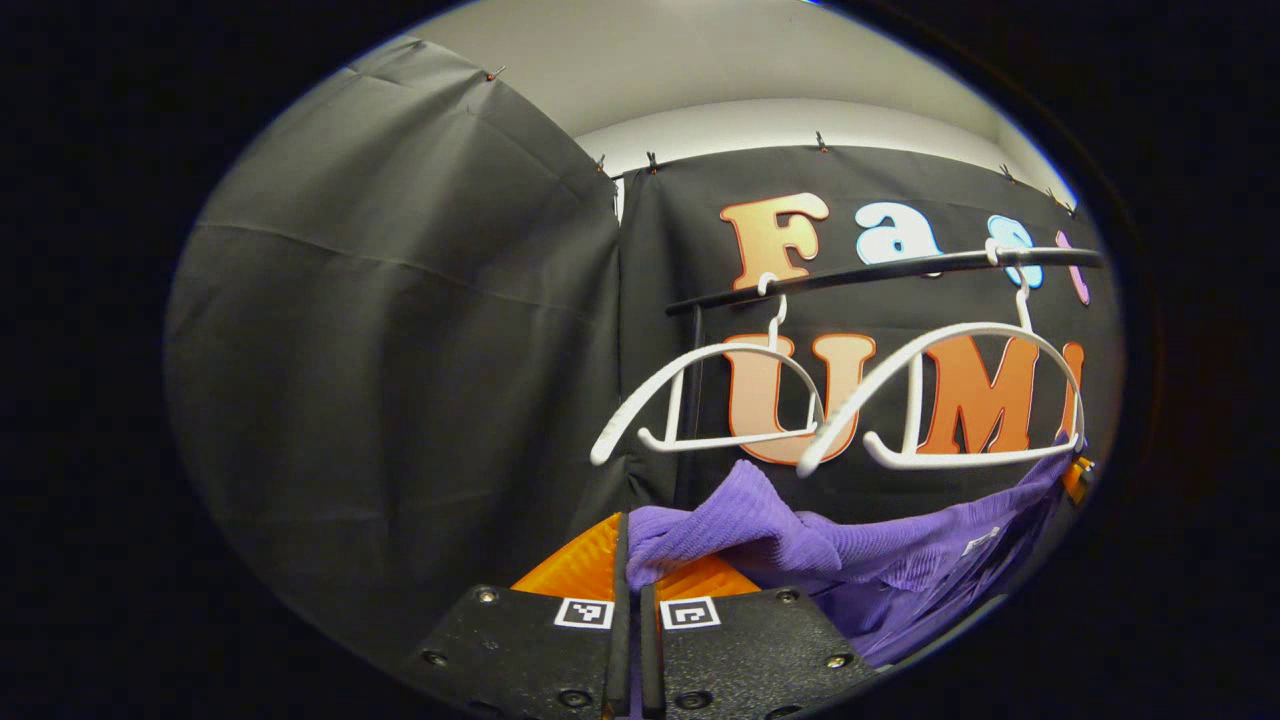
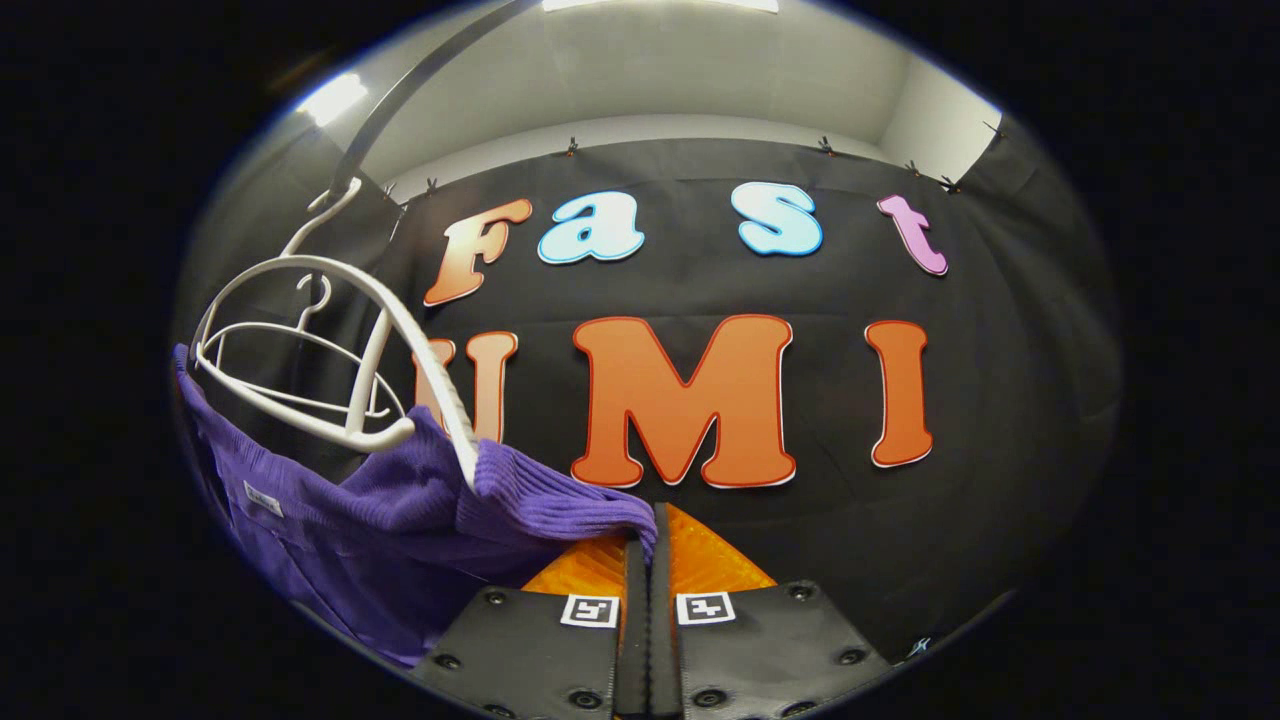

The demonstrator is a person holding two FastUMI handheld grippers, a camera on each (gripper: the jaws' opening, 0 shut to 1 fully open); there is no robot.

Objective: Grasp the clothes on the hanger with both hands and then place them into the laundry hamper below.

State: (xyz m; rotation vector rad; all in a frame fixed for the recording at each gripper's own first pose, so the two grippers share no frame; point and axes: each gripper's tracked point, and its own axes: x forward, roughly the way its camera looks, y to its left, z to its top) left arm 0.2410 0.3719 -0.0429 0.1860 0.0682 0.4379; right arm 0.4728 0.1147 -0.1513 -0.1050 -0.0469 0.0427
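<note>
Two white hangers hanging side by side from a dark rail in the left gripper view, both bare. Below them, stretched between the two grippers, a purple ribbed garment — off the hangers, sagging in the middle.

Left gripper at the bottom of its own view: fingers drawn nearly together, one bunched edge of the purple garment pinched between them at the tips. Far right of the same view, past the end of the nearer hanger, a small orange piece at the cloth's other corner; too small to tell what it is.

Right gripper in the right gripper view: fingers likewise closed to a thin slit, with a fold of the garment clamped at the tips and running off leftward and down. From this side, the nearer hanger seen almost end-on, its near arm lying against the cloth — touching or merely overlapping, hard to say. Second hanger behind it, framed through the first. Small pale tag on the garment's lower left.
</note>
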